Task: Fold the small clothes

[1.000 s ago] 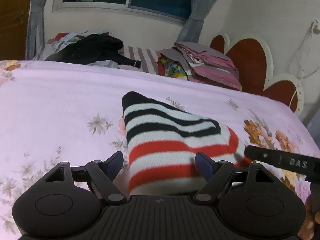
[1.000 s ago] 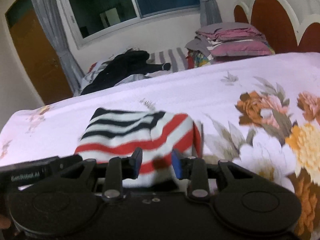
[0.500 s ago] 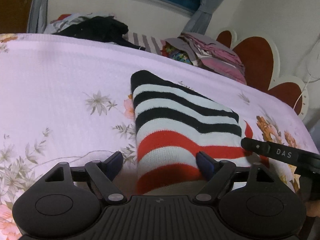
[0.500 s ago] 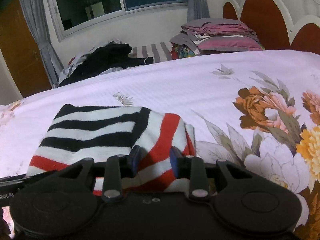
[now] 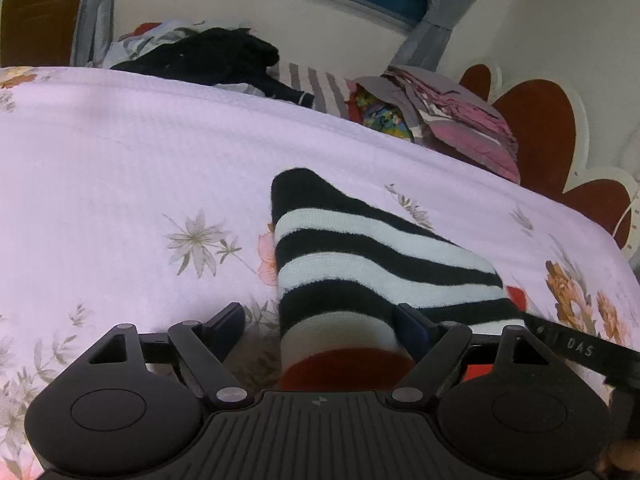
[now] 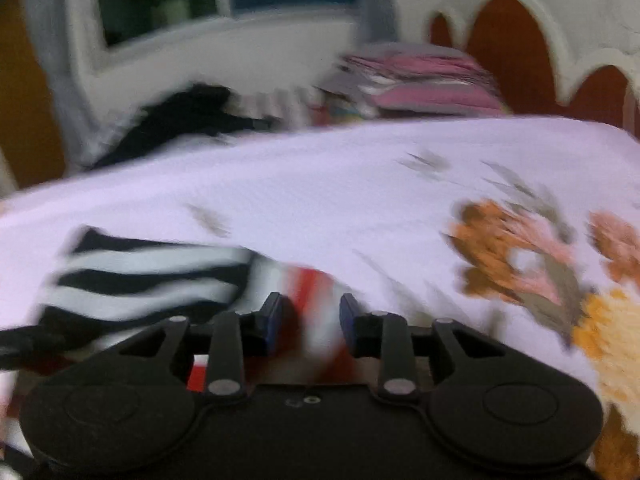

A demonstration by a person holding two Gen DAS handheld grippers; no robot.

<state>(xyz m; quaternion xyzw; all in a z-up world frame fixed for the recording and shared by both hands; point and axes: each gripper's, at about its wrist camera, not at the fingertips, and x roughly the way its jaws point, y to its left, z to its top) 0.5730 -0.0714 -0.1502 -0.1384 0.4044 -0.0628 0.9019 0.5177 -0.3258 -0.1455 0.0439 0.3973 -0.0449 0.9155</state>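
Observation:
A folded striped garment [image 5: 360, 264], black, white and red, lies on the pink floral bedspread [image 5: 120, 184]. My left gripper [image 5: 320, 320] stands wide open over its near end. The right finger rests against the knit and the left finger is clear of it. In the blurred right wrist view the garment's red-and-white edge [image 6: 316, 292] fills the narrow gap of my right gripper [image 6: 310, 312], whose jaws are opening. The right gripper's black body [image 5: 576, 348] shows at the garment's right side in the left wrist view.
A heap of dark clothes [image 5: 212, 56] and a stack of folded pink and grey items [image 5: 452, 116] lie at the far side of the bed. A red scalloped headboard [image 5: 540, 128] rises at the right, with a window and curtains behind.
Both grippers have come down and closer to the bed with the garment. Its red stripes now sit mostly under the left gripper's body. The right wrist view has become blurred.

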